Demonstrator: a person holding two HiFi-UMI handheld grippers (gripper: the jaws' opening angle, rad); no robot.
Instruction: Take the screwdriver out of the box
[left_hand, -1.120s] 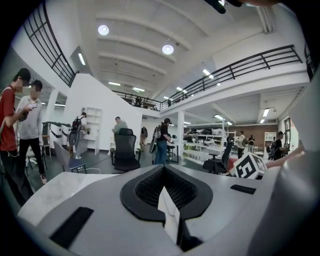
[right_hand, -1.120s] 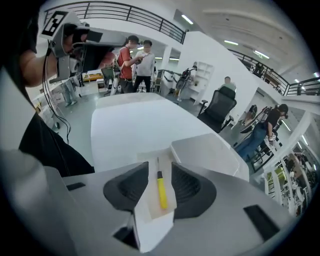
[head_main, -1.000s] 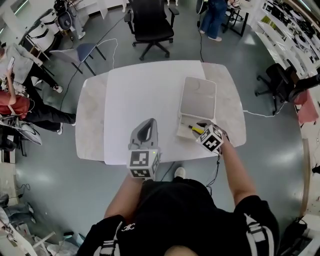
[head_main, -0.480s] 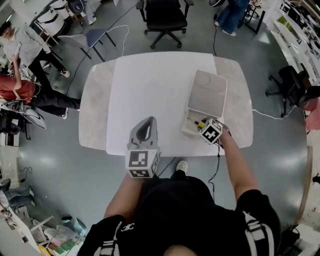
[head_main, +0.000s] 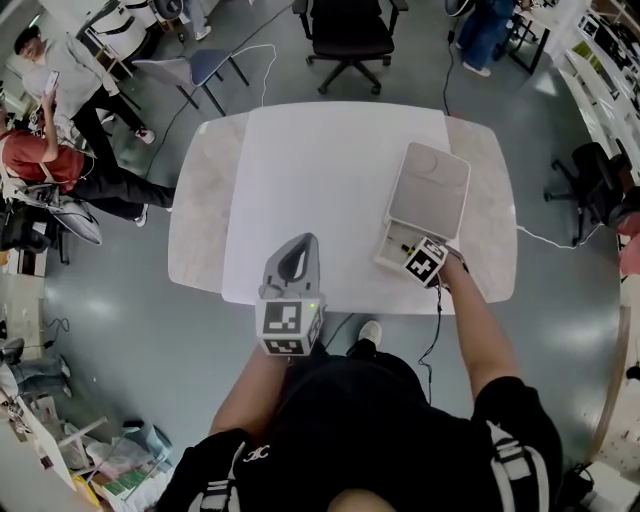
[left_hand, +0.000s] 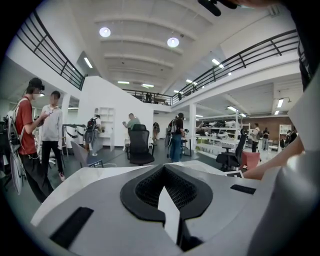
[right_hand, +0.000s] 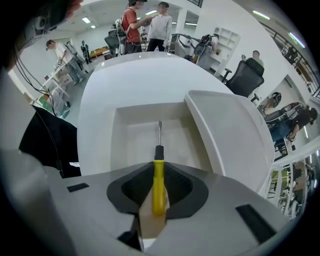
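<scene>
Open hall with a grey floor (head_main: 560, 300); a white table (head_main: 300, 180) sits mid-room with a black office chair (head_main: 350, 30) at its far side and two people (head_main: 70, 110) standing off its left end. On the table's right side is a shallow white box (right_hand: 120, 135), open, with its lid (head_main: 430, 190) swung back and lying flat on the far side. The right gripper (right_hand: 158, 164) points steeply down into the near end of the box, with its marker cube (head_main: 424, 263) uppermost. Its claw has just been closing and is now pinching the yellow handle of the screwdriver (right_hand: 159, 172). The handle lies in line with the claw, the black collar and thin metal shaft stick out beyond the tips, and the shaft tip points toward the far wall of the box. The screwdriver is inside the box, low over its floor; I cannot tell whether the shaft touches the floor. The left gripper (head_main: 300, 245) is well apart from the box, over the near edge of the table toward the left and pointing roughly level across it. Its claw is pressed together with nothing between the tips. A dark cable (head_main: 437, 320) hangs along the right forearm below the table edge.
</scene>
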